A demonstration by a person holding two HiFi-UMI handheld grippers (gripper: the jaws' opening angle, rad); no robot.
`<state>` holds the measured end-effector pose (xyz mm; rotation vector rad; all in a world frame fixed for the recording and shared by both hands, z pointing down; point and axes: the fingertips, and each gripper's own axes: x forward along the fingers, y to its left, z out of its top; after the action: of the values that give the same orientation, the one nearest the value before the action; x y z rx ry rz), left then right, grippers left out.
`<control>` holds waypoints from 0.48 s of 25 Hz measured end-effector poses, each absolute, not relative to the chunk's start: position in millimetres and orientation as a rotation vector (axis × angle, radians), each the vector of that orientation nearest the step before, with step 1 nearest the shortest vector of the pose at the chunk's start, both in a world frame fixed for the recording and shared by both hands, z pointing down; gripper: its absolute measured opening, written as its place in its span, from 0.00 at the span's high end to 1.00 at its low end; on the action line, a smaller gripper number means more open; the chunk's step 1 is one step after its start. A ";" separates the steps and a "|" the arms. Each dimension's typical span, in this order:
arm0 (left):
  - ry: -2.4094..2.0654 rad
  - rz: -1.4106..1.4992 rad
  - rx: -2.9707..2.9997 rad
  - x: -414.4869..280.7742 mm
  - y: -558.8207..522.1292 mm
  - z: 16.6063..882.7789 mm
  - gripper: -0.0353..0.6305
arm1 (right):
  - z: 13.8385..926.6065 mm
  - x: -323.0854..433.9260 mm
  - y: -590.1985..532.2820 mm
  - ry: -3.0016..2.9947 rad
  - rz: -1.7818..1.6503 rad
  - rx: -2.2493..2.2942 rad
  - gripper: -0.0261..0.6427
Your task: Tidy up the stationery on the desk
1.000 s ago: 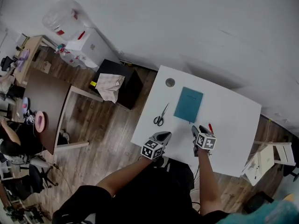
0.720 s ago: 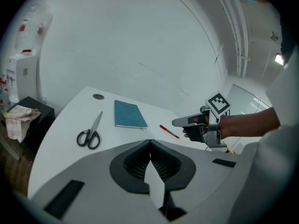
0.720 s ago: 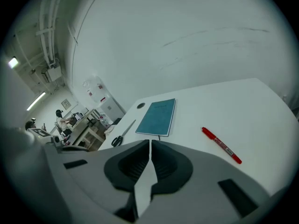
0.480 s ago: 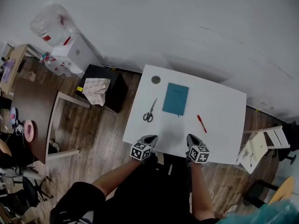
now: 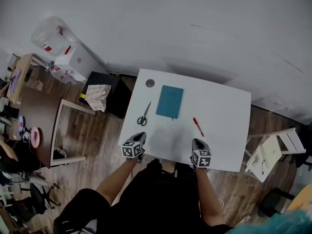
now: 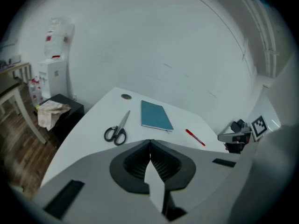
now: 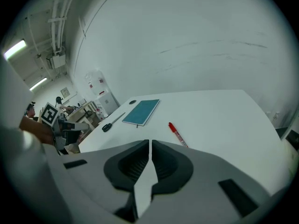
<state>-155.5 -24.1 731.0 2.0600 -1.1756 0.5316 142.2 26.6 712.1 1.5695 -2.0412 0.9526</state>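
On the white desk (image 5: 224,116) lie a teal notebook (image 5: 169,101), black-handled scissors (image 5: 143,115) to its left, and a red pen (image 5: 197,126) to its right. The same notebook (image 6: 156,116), scissors (image 6: 117,129) and pen (image 6: 195,137) appear in the left gripper view. My left gripper (image 5: 138,139) hovers at the desk's near left edge, jaws shut with nothing held. At the near edge right of centre, my right gripper (image 5: 197,145) is likewise shut and empty, with the pen (image 7: 177,134) just ahead of it.
A round grey cable port (image 5: 150,83) sits at the desk's far left corner. Left of the desk stands a black cabinet (image 5: 105,94) with a cloth on it, and a water dispenser (image 5: 73,62) beyond. A white chair (image 5: 273,152) stands at the right.
Both grippers have drawn back from the middle of the desk to its near edge. The red pen now lies clear of the right gripper. The head view has shifted.
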 end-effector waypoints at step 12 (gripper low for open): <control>-1.223 0.456 1.981 -81.8 -16.5 724.1 0.93 | 748.0 200.7 -28.3 -2.016 0.887 1.382 0.90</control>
<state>-81.8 -16.5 724.1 1.9805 -1.2227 0.4558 200.7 -28.3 748.0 1.3820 -2.0158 0.8870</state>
